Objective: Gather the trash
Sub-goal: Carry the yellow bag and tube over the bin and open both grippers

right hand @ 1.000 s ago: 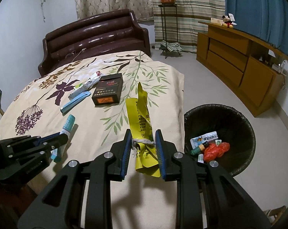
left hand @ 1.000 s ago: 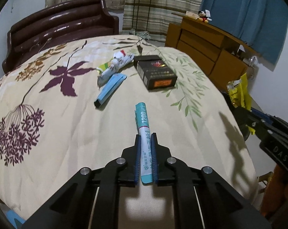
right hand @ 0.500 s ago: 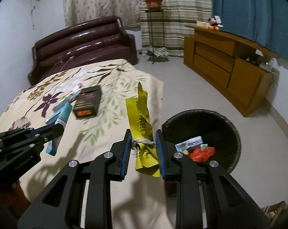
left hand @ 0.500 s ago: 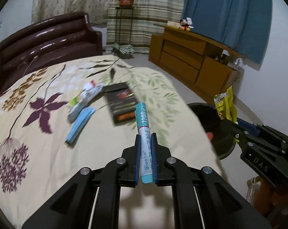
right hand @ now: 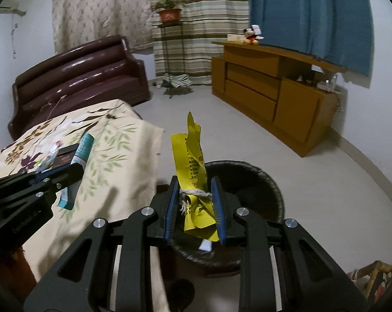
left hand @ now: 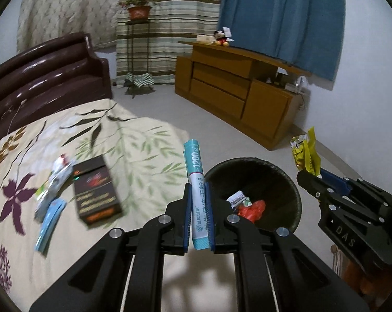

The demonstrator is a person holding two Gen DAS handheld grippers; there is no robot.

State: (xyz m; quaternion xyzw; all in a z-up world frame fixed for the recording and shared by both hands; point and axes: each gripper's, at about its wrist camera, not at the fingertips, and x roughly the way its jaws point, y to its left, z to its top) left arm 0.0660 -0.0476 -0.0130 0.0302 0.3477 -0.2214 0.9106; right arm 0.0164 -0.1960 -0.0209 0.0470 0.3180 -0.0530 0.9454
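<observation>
My left gripper (left hand: pixel 198 221) clamps teal tube (left hand: pixel 197 179); my right gripper (right hand: pixel 194 205) clamps yellow wrapper (right hand: pixel 193 161), above black bin (right hand: pixel 258 179).

Two hand-held grippers (left hand: pixel 198 215) (right hand: pixel 194 208), one bin (left hand: pixel 279 182), one dark box (left hand: pixel 96 189), one potted plant (left hand: pixel 138 10)

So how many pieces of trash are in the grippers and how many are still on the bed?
Held in grippers: 2, teal-and-white tube, yellow crinkled wrapper
On the bed: 3, black box, light blue packet, white crumpled wrapper
Total: 5
</observation>
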